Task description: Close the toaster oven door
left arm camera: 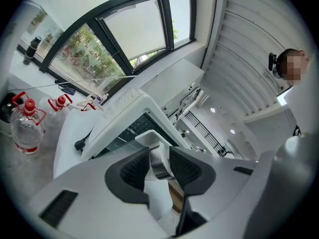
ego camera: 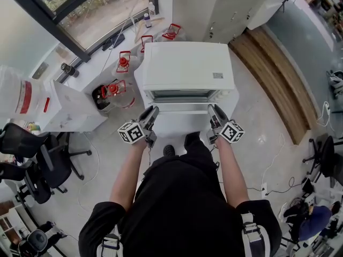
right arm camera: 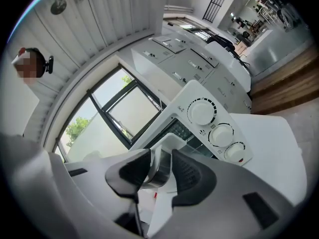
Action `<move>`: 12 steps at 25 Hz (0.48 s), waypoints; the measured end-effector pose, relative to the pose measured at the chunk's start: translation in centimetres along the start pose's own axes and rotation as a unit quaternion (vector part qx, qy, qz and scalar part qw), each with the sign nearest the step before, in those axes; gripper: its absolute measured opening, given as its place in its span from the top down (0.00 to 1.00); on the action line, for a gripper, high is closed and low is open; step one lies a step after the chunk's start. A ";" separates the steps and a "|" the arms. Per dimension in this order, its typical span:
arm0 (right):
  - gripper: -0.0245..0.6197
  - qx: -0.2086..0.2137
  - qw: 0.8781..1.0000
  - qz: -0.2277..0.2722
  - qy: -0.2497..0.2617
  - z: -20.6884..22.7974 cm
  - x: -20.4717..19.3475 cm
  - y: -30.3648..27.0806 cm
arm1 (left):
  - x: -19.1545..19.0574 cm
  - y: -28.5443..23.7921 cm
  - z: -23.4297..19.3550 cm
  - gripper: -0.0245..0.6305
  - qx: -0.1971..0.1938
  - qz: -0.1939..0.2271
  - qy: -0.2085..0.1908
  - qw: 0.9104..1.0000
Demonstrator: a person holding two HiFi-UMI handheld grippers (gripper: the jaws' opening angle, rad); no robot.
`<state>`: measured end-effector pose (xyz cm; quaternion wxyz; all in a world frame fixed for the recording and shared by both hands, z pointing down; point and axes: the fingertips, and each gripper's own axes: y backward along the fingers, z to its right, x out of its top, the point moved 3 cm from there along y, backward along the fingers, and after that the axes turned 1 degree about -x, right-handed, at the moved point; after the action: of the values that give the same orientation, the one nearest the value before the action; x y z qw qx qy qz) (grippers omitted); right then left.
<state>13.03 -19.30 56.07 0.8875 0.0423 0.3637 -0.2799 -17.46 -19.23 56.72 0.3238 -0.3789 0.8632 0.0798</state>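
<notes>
A white toaster oven (ego camera: 185, 68) stands in front of me, its glass door (ego camera: 182, 118) hanging partly open toward me. My left gripper (ego camera: 152, 112) is shut on the left end of the door handle, and my right gripper (ego camera: 212, 111) is shut on its right end. In the left gripper view the silver handle bar (left arm camera: 158, 159) sits pinched between the dark pads of the left gripper (left arm camera: 159, 166). The right gripper view shows the same bar (right arm camera: 162, 163) held by the right gripper (right arm camera: 160, 168), with the oven's three dials (right arm camera: 202, 112) just beyond.
Water jugs with red handles (ego camera: 115, 92) stand on the floor left of the oven, beside a white counter (ego camera: 69, 108). Office chairs (ego camera: 32, 159) are at the far left. A wooden floor strip (ego camera: 278, 74) runs along the right, with cables (ego camera: 273, 170) nearby.
</notes>
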 end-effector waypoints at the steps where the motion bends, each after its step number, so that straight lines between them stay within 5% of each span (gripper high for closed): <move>1: 0.72 0.002 1.000 0.002 -0.001 0.1 0.2 -0.2 | 0.2 -0.2 0.0 0.74 0.001 0.002 0.001 1.000; 12: 0.71 0.028 0.999 0.007 -0.046 0.4 1.8 -2.1 | 2.2 -1.7 -0.3 0.74 0.004 0.031 0.016 0.999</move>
<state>13.21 -22.01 55.49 0.9036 0.0571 0.3143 -0.2853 -17.54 -21.89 55.80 0.3091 -0.3519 0.8799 0.0801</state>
